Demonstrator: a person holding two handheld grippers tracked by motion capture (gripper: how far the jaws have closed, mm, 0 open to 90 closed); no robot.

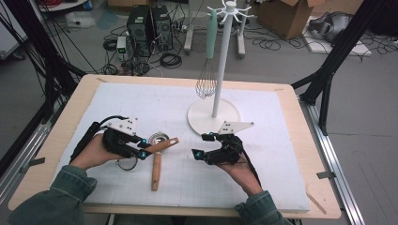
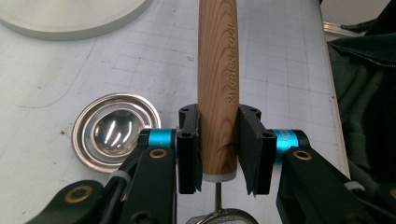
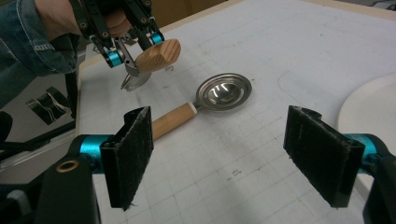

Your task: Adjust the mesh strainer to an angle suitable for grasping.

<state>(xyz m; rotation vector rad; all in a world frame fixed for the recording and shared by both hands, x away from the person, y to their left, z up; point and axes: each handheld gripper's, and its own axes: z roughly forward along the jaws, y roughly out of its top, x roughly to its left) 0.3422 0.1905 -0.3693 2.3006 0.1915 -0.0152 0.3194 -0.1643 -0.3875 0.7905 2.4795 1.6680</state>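
Wood is what the left gripper [image 2: 218,154] is clamped on: its jaws press both sides of the strainer's handle [image 2: 217,79] near the ferrule, the mesh head hanging just below the pads, and the tool is held clear of the white mat [image 1: 263,173]. The right gripper [image 3: 232,156] stands wide open with nothing between its pads, hovering near the base of the rack [image 1: 213,115]. A second tool, the ladle [image 3: 224,92], lies flat on the mat between the two hands, wooden handle toward the person. The whisk [image 1: 207,79] already hangs from the rack's top hooks, so the likely step is hanging the strainer there too. To do it well, keep the squeeze steady, since the round handle could roll between the pads; carry it high over the ladle, and tilt the handle's free end toward an empty hook away from the whisk.
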